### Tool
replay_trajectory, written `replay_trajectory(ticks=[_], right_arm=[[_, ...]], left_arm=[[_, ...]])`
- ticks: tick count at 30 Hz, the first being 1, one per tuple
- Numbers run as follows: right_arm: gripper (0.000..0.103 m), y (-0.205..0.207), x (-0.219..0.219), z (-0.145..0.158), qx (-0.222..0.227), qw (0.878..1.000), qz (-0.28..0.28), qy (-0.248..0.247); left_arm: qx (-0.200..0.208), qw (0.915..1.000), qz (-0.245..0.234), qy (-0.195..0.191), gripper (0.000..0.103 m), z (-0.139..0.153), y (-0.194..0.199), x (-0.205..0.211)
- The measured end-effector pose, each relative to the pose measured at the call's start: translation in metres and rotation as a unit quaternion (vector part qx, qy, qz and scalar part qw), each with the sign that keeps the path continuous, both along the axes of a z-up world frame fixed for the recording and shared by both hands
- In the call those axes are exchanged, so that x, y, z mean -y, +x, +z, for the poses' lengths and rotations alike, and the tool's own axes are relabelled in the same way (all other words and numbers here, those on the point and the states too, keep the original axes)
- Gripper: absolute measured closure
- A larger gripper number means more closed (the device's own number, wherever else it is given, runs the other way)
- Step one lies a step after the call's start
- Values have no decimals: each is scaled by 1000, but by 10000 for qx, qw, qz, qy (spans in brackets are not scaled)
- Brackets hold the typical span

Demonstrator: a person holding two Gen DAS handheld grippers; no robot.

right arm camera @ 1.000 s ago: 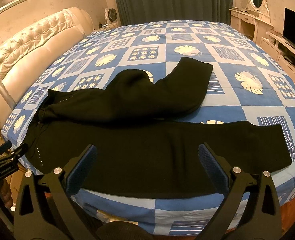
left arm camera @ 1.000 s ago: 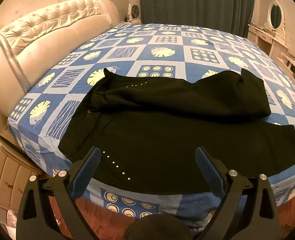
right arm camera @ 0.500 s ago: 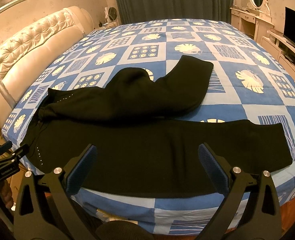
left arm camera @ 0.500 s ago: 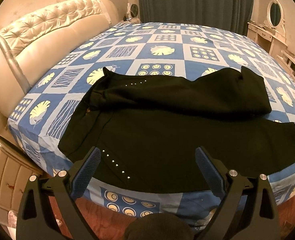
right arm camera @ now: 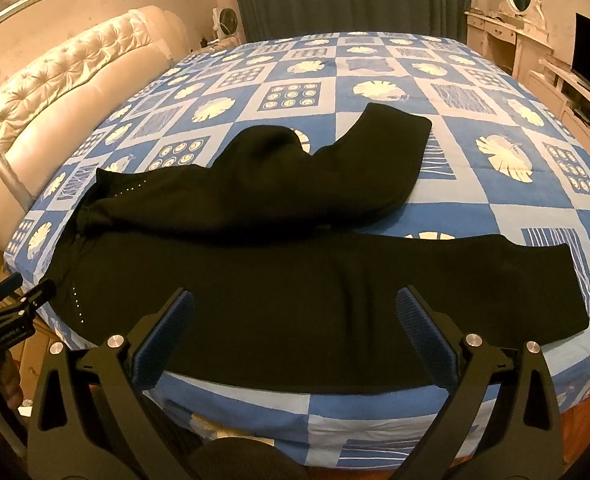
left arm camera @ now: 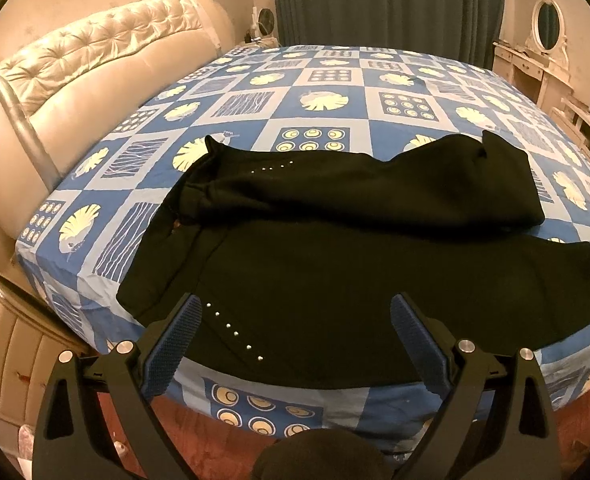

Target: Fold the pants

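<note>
Pants (left arm camera: 335, 280) lie on bed (left arm camera: 327, 80) beyond both spread tools (left arm camera: 295, 320) (right arm camera: 295, 320), untouched.

Both tools are showing the same build: the left gripper (left arm camera: 297, 322) and right gripper (right arm camera: 295, 316) are wearing black angular arms with triangular cutouts, silver round screws (left arm camera: 123, 347) at the joints, and blue, finely textured finger pads (right arm camera: 163, 338).
</note>
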State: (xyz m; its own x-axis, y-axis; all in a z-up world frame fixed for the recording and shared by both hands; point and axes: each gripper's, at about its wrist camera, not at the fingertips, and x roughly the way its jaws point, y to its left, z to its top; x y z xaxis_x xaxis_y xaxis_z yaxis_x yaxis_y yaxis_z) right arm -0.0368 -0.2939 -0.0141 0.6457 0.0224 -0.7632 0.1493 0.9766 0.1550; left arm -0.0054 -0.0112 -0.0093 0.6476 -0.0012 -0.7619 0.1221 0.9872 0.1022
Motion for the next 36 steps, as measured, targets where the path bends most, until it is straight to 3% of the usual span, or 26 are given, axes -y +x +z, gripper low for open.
replay_trajectory(ticks=[14, 21, 25, 28, 31, 36], right_arm=[[2, 3, 3, -6, -57, 9999, 106, 125], [2, 5, -1, -4, -30, 9997, 257, -14], [2, 12, -2, -11, -95, 9996, 282, 22], [2, 22, -4, -19, -191, 9992, 335, 62], [2, 34, -9, -26, -252, 9990, 368, 74], [2, 54, -13, -39, -362, 9985, 405, 98]], left_arm=[[-102, 9999, 11, 35, 8, -6, 3, -2], [-14, 9991, -201, -375, 8, 7, 30, -31], [-191, 9990, -235, -326, 8, 7, 71, -61], [-596, 9964, -243, -555, 8, 3, 122, -90], [-695, 9952, -30, -691, 8, 0, 167, -111], [-1025, 9922, 211, -675, 8, -20, 240, -118]])
